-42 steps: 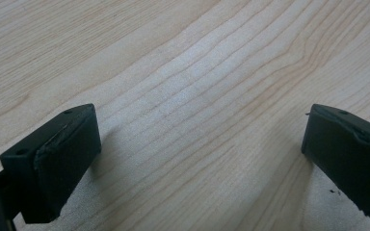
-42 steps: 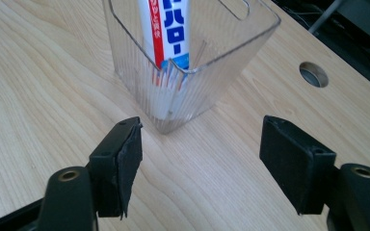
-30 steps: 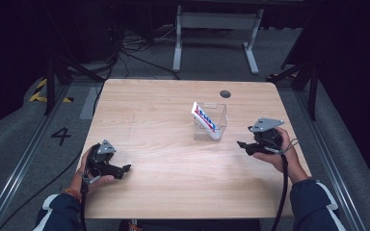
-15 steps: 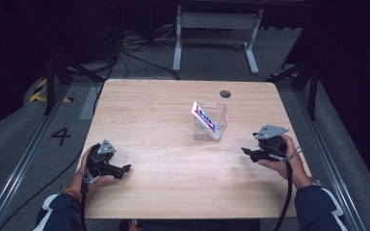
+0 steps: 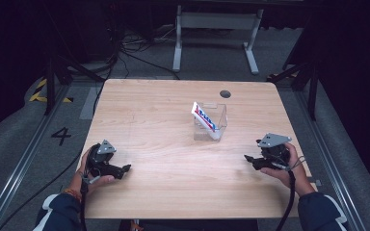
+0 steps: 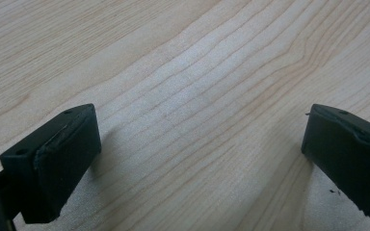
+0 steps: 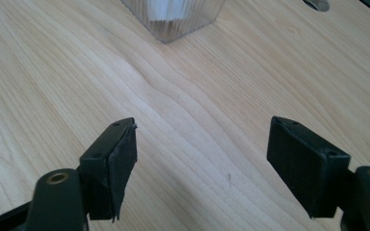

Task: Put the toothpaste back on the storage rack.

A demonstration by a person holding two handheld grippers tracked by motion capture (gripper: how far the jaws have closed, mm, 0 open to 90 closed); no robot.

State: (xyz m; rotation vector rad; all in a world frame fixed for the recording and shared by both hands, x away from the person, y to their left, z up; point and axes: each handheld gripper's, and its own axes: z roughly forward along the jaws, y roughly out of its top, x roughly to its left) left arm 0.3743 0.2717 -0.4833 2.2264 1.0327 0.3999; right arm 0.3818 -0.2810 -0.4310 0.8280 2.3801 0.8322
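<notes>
Both tools, left (image 5: pixel 125 169) and right (image 5: pixel 248 159), are black with grey three-cornered top plates and trailing black cables; the sleeves (image 5: pixel 58 214) are navy with white stripes.

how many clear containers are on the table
1. The clear container stands right of the table's middle, toward the far edge, with a toothpaste tube leaning inside it. Its ribbed base shows at the top of the right gripper view.

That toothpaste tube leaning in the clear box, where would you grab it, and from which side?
I'd grip the toothpaste tube by its upper end, which sticks out above the rim of the clear box and tilts up-left. Coming down from above seems best, since the walls block its lower part. The right tongs are open and nearer to it.
</notes>
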